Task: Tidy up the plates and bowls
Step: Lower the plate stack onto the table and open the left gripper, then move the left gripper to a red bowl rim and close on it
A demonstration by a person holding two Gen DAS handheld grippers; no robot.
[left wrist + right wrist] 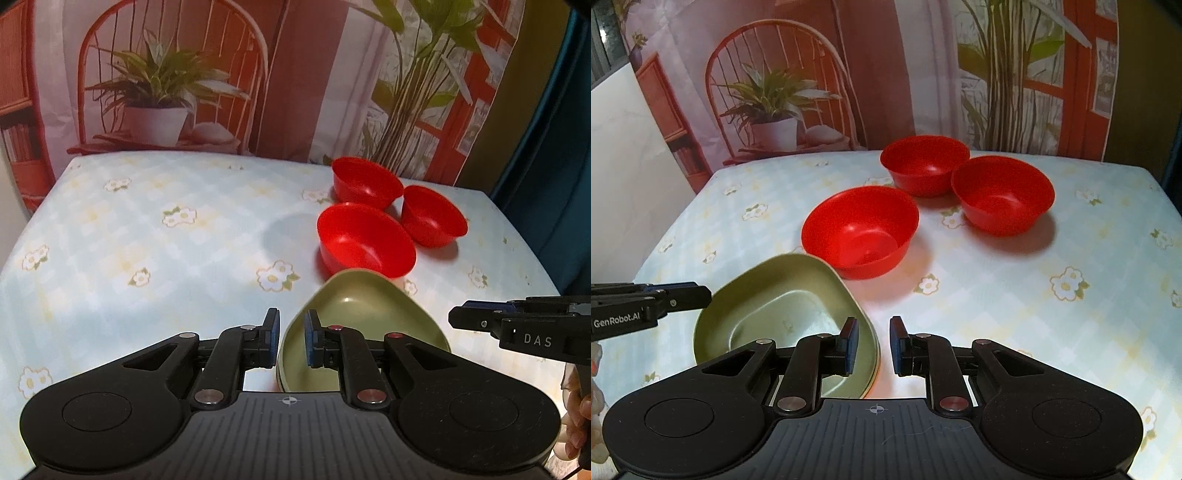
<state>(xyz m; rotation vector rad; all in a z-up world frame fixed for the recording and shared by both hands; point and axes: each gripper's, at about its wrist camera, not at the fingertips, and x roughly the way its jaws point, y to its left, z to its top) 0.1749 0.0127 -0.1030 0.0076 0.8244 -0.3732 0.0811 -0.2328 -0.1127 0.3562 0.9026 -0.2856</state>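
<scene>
**A:** Where is the green dish (351, 317), and how does it lie?

**B:** Close to the near edge of the table, directly in front of the nearest red bowl (365, 240). It has a rounded, teardrop-like shape and sits hollow side up. Its long axis runs from the near edge towards the far edge, and the narrow end points at that bowl.

**A:** And the tools?

**B:** The left gripper (291, 338) is pressed almost together, pinching the dish's left rim with one pad inside and one outside. The right gripper (873, 349) sits astride the opposite rim with a narrow gap. I cannot tell whether its pads press on the rim.

**A:** What about the other bowls?

**B:** The back red bowl (364, 182) and the right-hand red bowl (432, 216) stand upright just beside each other, towards the far right corner.

**A:** And the surface and the room?

**B:** The tablecloth (147, 258) is a pale blue-and-cream check with white flowers. Behind the far edge hangs a printed backdrop (177, 92) showing a red chair, a potted plant and red window frames. There is a dark teal curtain (554, 147) on the right and a white wall (628, 129) on the left.
</scene>
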